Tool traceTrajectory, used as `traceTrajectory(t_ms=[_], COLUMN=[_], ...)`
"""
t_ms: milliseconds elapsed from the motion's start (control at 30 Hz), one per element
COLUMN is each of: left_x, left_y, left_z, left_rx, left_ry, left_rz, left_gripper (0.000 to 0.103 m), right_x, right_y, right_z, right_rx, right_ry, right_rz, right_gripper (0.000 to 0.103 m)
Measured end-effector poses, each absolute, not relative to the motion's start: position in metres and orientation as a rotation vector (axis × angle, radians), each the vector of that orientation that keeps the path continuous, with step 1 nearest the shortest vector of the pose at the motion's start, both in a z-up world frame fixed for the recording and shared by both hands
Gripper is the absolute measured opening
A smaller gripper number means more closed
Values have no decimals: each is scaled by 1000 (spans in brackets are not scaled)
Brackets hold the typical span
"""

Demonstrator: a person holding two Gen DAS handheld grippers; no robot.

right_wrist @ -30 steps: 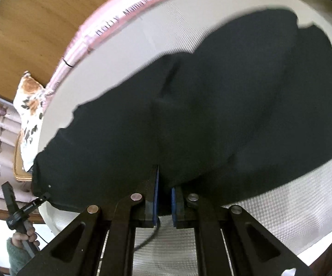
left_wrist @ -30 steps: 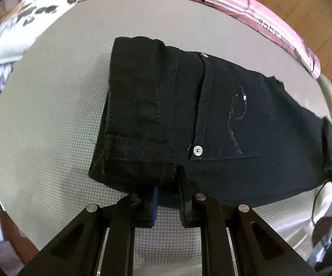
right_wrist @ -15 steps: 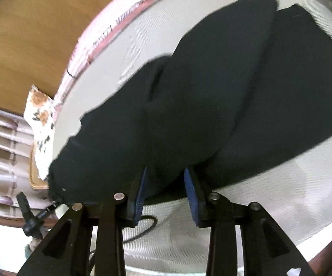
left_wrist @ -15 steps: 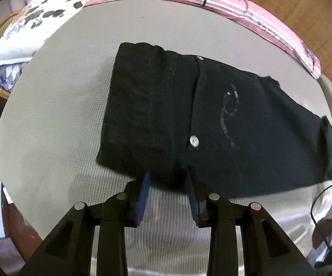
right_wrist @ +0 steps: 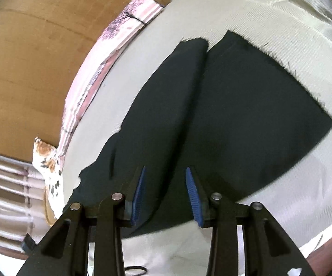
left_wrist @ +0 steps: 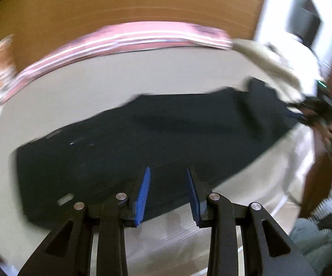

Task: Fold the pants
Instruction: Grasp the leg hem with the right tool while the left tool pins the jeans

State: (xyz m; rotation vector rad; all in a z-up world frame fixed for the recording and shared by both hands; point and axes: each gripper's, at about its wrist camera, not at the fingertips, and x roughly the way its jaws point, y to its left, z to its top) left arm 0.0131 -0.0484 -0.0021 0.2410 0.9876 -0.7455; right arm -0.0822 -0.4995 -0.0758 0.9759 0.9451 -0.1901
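Both my tools, left tool [left_wrist: 167,192] and right tool [right_wrist: 164,192], gape wide and hold nothing; the black pants [right_wrist: 223,119] look soft, floppy and thick, so I would pinch a folded edge.

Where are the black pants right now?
The folded black pants lie flat on the pale woven surface, just ahead of both open grippers; the pink striped cloth runs along the far edge.
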Motion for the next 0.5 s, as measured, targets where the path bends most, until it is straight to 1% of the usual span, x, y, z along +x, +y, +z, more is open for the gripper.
traceTrajectory(t_ms=[133,267,500], left_x=[0,-14,-32], left_y=[-125,-185,-228], left_z=[-21,-40,-71], left_rx=[324,404,499], left_ry=[974,989,1028], left_rz=[-947,-1071,-1119], left_gripper=[34,34,34], right_x=[-65,-45,-19], right_y=[-515,-529,-556], right_z=[-87,-96,-108], right_rx=[997,997,1036], right_ry=[962,983,970], right_rz=[-188,-196,-214], right_gripper=[34,35,35])
